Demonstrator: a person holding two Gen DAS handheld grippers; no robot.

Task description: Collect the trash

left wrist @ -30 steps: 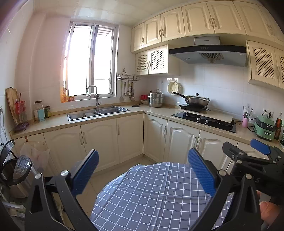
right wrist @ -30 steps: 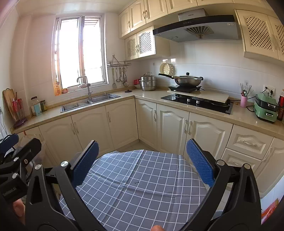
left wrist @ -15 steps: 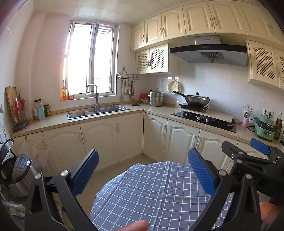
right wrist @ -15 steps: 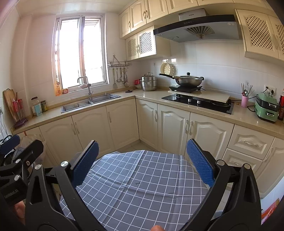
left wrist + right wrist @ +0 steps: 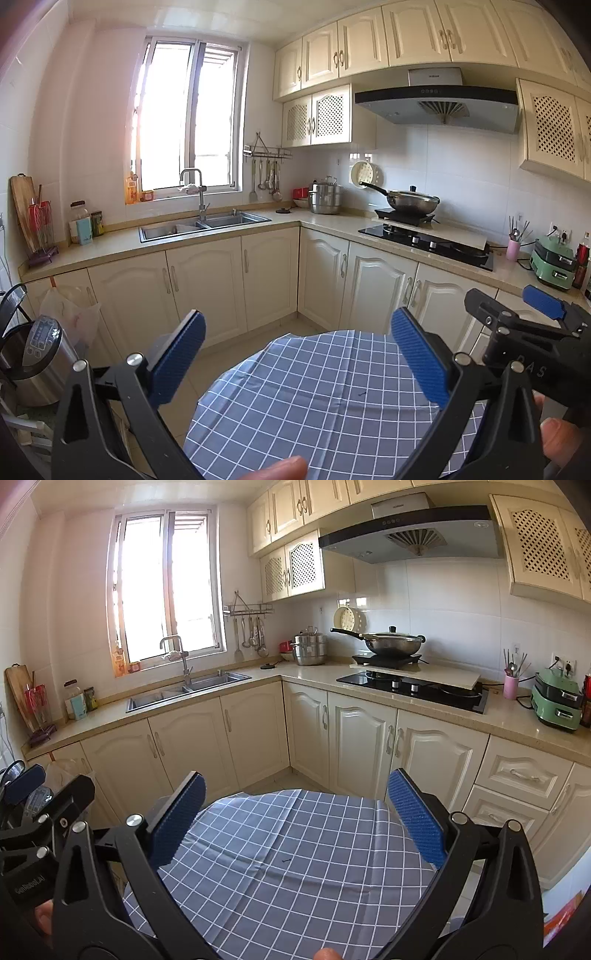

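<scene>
Both grippers are hovering side by side above a round bench (image 5: 317,398) covered by a blue checked cloth. The left gripper (image 5: 299,354) is holding its blue-padded fingers (image 5: 177,358) spread wide, gripping nothing. The right gripper (image 5: 295,812) is likewise keeping its fingers (image 5: 415,812) spread wide with nothing between them; its body is also showing at the right edge of the left wrist view. No trash is showing on the bench; only a tiny dark speck (image 5: 285,860) is lying on the cloth, too small to identify. A pale plastic bag (image 5: 70,314) is hanging from a cabinet at far left, beside a steel appliance (image 5: 33,362) standing on the floor. Beyond, a sink (image 5: 203,225) is sitting under the window, and a wok (image 5: 388,642) is resting on the stove.
</scene>
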